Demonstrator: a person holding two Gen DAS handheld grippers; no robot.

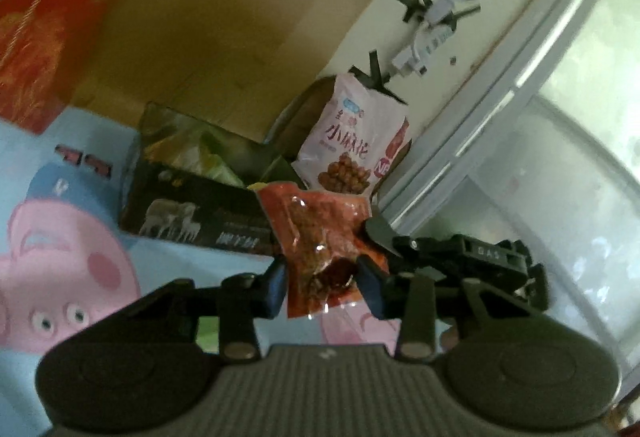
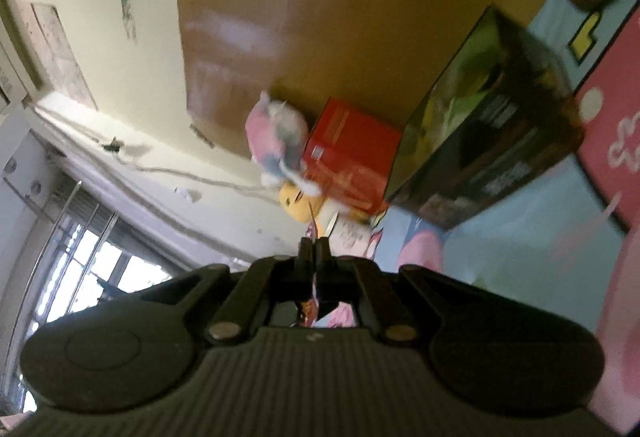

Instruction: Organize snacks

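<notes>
A: How many snack packets do you count?
B: In the left wrist view, two: one red packet (image 1: 320, 241) up close and one pink-and-white bag (image 1: 352, 145) farther back.
A: And boxes?
B: One black box (image 1: 192, 213) with pale animals printed on its side, one red box (image 1: 44, 45) at the left edge, and one big brown carton (image 1: 224, 17) behind them.
A: What does the right wrist view give?
B: One dark box (image 2: 488, 133), one red box (image 2: 348, 153), one pink-and-grey soft toy (image 2: 276, 141) and one yellow thing (image 2: 296, 203), too blurred to name.
A: Hand-held grippers?
B: Two: one left hand-held gripper (image 1: 322, 287), one right hand-held gripper (image 2: 315, 249).
</notes>
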